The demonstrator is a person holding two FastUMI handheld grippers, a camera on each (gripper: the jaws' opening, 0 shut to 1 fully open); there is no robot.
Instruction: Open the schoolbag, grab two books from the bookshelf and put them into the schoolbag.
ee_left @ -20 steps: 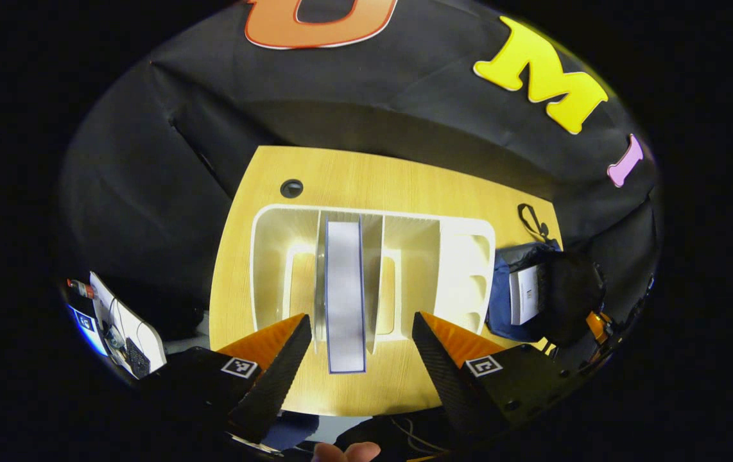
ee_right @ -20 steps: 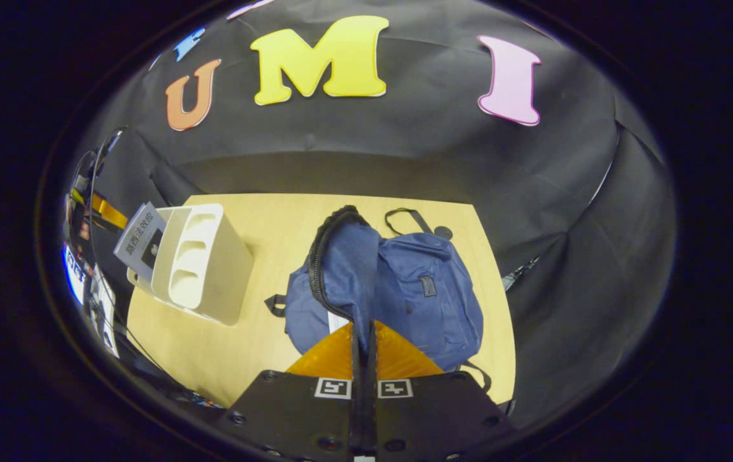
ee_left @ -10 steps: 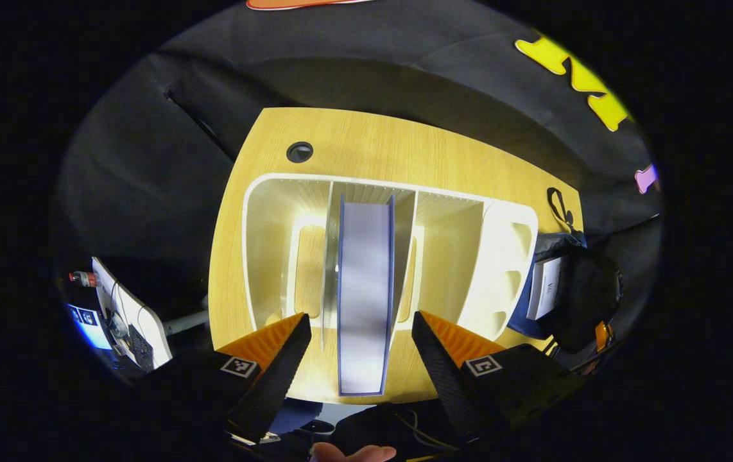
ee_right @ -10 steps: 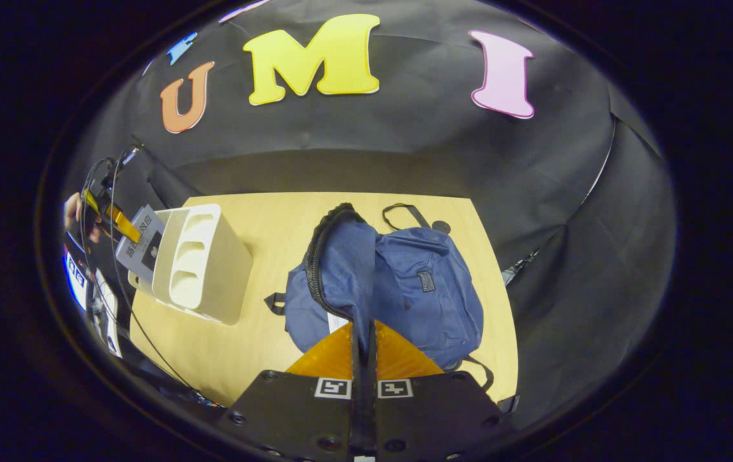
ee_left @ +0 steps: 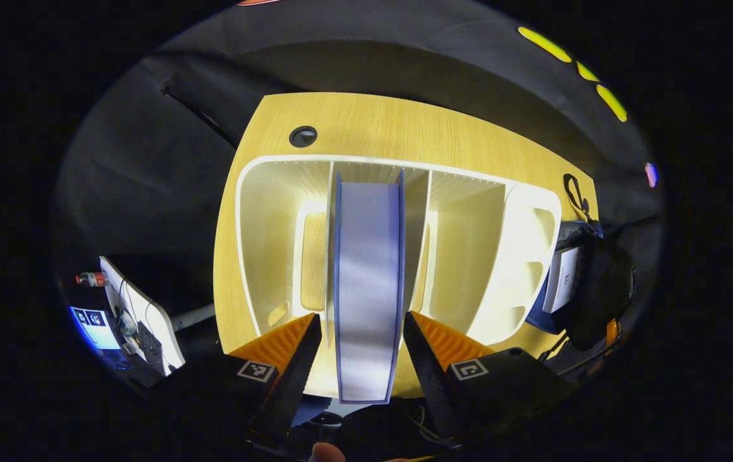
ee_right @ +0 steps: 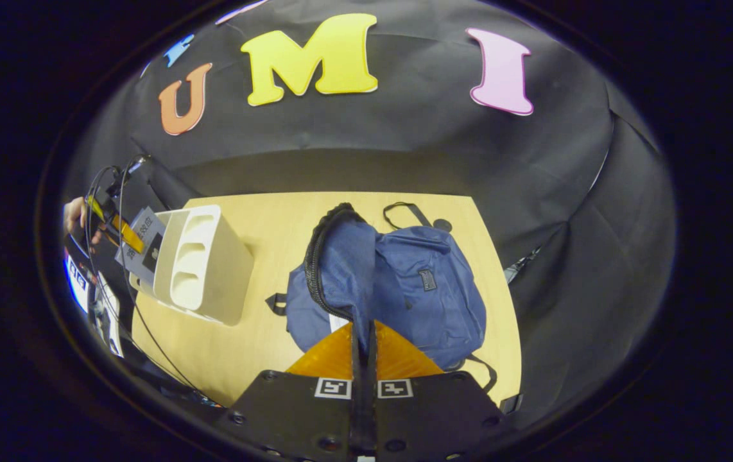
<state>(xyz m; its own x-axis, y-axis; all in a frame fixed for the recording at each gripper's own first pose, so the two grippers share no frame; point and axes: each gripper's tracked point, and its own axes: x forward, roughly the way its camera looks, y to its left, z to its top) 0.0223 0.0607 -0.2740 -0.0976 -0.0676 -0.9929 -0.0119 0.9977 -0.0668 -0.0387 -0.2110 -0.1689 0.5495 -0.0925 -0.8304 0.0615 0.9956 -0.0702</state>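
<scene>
A white bookshelf [ee_left: 469, 256] stands on the wooden table [ee_left: 366, 122]. In its middle slot a blue-covered book [ee_left: 366, 282] stands upright, page edge toward me. My left gripper [ee_left: 361, 316] is open, one finger on each side of that book's near end with small gaps. In the right gripper view the blue schoolbag [ee_right: 418, 289] lies open, and my right gripper [ee_right: 363, 326] is shut on its raised front flap [ee_right: 341, 269]. A white book [ee_right: 338, 321] shows inside the bag [ee_left: 591, 289]. The left gripper [ee_right: 116, 224] and a hand [ee_right: 73, 213] are at the shelf [ee_right: 206, 263].
The bag's black carry loop [ee_right: 405, 215] lies toward the back of the table. A cable hole [ee_left: 303, 136] is behind the shelf. Off the table's left edge sit a white board and devices [ee_left: 142, 321]. Black cloth walls close in behind and to the right.
My left gripper has moved forward onto the shelf, so the book now reaches between its fingers, which stand a little closer together. The right gripper keeps the flap held up.
</scene>
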